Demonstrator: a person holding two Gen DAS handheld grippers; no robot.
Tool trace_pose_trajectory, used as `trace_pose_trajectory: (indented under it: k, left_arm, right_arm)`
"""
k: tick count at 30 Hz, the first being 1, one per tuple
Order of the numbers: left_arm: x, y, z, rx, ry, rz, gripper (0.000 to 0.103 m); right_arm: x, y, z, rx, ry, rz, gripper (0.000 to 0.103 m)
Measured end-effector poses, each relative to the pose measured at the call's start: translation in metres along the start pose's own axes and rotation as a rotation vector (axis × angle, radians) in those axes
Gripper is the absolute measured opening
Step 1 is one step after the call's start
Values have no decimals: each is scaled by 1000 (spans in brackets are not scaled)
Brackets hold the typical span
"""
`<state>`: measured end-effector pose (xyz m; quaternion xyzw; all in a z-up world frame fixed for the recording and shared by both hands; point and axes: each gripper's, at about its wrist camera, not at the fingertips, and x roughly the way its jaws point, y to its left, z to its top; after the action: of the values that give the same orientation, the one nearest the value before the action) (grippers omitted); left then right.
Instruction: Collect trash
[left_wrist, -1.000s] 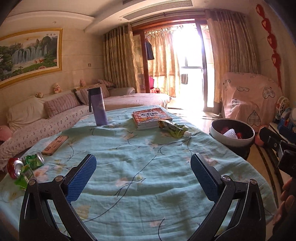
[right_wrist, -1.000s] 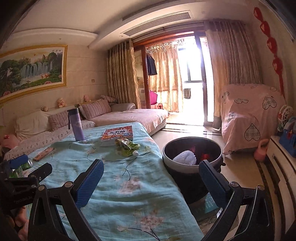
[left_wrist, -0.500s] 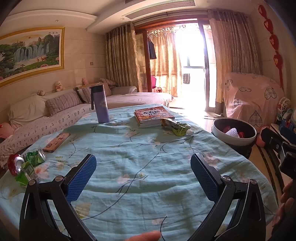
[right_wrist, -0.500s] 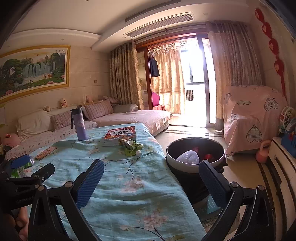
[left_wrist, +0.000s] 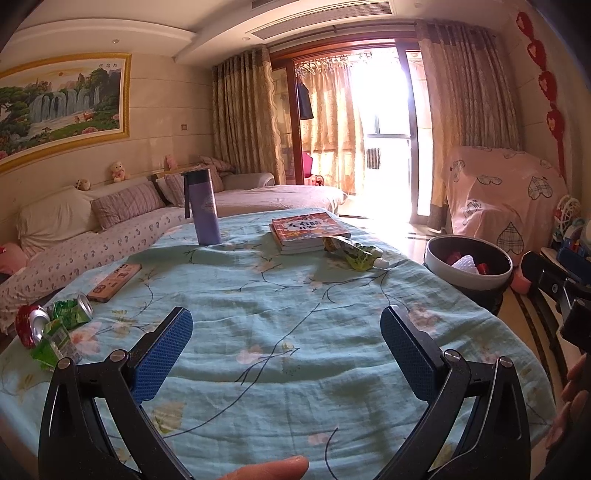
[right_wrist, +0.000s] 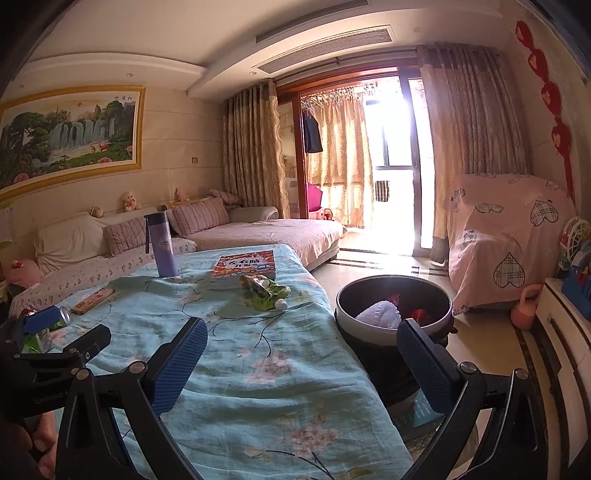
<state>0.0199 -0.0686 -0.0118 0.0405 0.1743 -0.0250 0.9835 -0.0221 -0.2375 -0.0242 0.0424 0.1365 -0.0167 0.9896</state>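
Observation:
A table under a light blue cloth holds trash. A crushed green drink pouch lies beside the books; it also shows in the right wrist view. Crushed cans, one red and one green, and a green wrapper lie at the table's left edge. A round bin with trash inside stands on the floor right of the table, and shows in the right wrist view. My left gripper is open and empty over the near table. My right gripper is open and empty over the table's right edge.
A purple bottle, stacked books and a flat wooden box stand on the table. A sofa runs behind it. A covered armchair and shelves are on the right.
Both grippers have drawn back and lifted slightly, so the table looks a little farther off. Both stay open and empty. A fingertip now shows at the bottom of the left wrist view.

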Motion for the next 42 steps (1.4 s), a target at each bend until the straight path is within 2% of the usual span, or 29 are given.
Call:
trace_pose_trajectory:
  k: [42]
  left_arm:
    - [3,3,-5,-4,7,4,103]
  right_arm:
    - [1,3,1,7,11,32,103]
